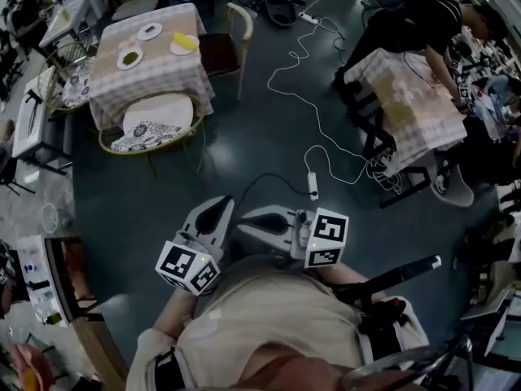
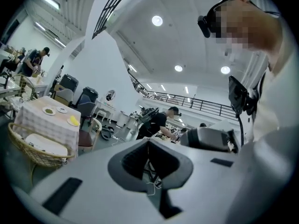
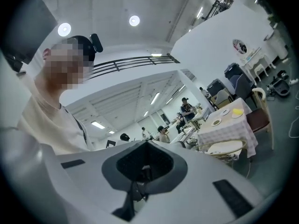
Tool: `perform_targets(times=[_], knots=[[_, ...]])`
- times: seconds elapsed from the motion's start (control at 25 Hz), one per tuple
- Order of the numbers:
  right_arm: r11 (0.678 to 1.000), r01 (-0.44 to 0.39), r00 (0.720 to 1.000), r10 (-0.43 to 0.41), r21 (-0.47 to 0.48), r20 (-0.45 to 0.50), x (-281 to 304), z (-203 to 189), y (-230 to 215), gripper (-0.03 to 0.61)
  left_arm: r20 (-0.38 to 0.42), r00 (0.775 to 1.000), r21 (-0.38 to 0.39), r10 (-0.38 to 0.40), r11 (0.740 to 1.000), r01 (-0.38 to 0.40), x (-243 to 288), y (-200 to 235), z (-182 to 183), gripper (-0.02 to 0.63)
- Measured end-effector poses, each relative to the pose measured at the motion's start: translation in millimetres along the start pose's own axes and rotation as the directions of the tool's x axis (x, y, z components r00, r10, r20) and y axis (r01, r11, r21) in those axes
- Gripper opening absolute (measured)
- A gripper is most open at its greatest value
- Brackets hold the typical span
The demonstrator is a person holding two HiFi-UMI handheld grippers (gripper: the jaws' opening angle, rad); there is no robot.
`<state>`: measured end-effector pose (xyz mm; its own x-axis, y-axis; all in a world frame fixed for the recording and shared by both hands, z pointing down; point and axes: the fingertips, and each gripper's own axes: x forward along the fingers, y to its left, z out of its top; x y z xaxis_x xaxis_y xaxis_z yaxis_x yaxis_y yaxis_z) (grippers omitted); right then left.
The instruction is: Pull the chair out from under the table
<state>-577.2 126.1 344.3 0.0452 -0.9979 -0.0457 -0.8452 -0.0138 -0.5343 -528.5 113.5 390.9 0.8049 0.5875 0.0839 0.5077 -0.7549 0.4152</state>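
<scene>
1. A head camera looks steeply down on a dark grey floor [image 1: 244,137] in a busy room, with the person's pale-shirted chest filling the near edge
2. The left gripper [image 2: 148,143] is held close in front of the chest, clenched, with its two jaws meeting each other
3. The right gripper [image 3: 146,144] sits just beside it on the right, also clenched with its jaws together
4. The chair [image 1: 151,129] is a wicker one with a rounded rim and a patterned cushion; it stands far off to the left, well apart from both grippers, pushed in against the near side of the table [image 1: 110,84]
5. The table wears a checked cloth and carries three plates, one holding something yellow [image 1: 186,43]
6. A second chair [image 1: 224,51] with a dark red seat stands at the table's right side
7. A white cable [image 1: 301,63] snakes over the floor to a power strip [image 1: 313,186] near the middle
8. At the far right a person in dark clothes [image 1: 407,23] leans over another clothed table [image 1: 419,108]
</scene>
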Motion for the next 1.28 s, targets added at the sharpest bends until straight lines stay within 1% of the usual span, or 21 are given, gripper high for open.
perform_targets(times=[0.12, 0.2, 0.36, 0.56, 0.68, 0.8, 1.0, 1.12, 1.28], knots=[[0.994, -0.106, 0.994, 0.105, -0.017, -0.042, 23, -5, 7, 0.011, 0.024, 0.997, -0.01, 0.076, 0.997, -0.076, -18, 20, 5, 0.008], [0.988, -0.15, 0.987, 0.148, -0.028, -0.06, 29, -3, 7, 0.011, 0.031, 0.994, -0.01, 0.107, 0.994, -0.107, -20, 25, 7, 0.008], [0.984, -0.174, 0.984, 0.172, -0.026, -0.055, 28, 5, -11, 0.012, 0.027, 0.993, 0.007, 0.115, 0.993, -0.115, -4, 31, 10, 0.008], [0.973, -0.232, 0.971, 0.231, -0.003, -0.052, 25, 25, -42, 0.012, 0.019, 0.985, 0.015, 0.171, 0.985, -0.171, 25, 44, 18, 0.008], [0.969, -0.245, 0.969, 0.245, -0.003, -0.045, 21, 43, -61, 0.012, 0.002, 0.983, 0.03, 0.182, 0.983, -0.182, 50, 48, 29, 0.008], [0.965, -0.26, 0.965, 0.26, 0.024, -0.017, 14, 60, -85, 0.012, -0.008, 0.979, 0.033, 0.205, 0.978, -0.205, 76, 54, 40, 0.008], [0.961, -0.273, 0.962, 0.273, 0.04, 0.001, -1, 87, -125, 0.012, -0.032, 0.975, 0.034, 0.219, 0.975, -0.218, 123, 65, 47, 0.008], [0.964, -0.262, 0.965, 0.261, 0.035, 0.025, -18, 105, -149, 0.012, -0.046, 0.973, 0.041, 0.228, 0.973, -0.226, 154, 66, 50, 0.008], [0.971, -0.239, 0.969, 0.235, 0.032, 0.08, -43, 131, -180, 0.012, -0.061, 0.971, 0.065, 0.232, 0.972, -0.228, 195, 68, 58, 0.008]])
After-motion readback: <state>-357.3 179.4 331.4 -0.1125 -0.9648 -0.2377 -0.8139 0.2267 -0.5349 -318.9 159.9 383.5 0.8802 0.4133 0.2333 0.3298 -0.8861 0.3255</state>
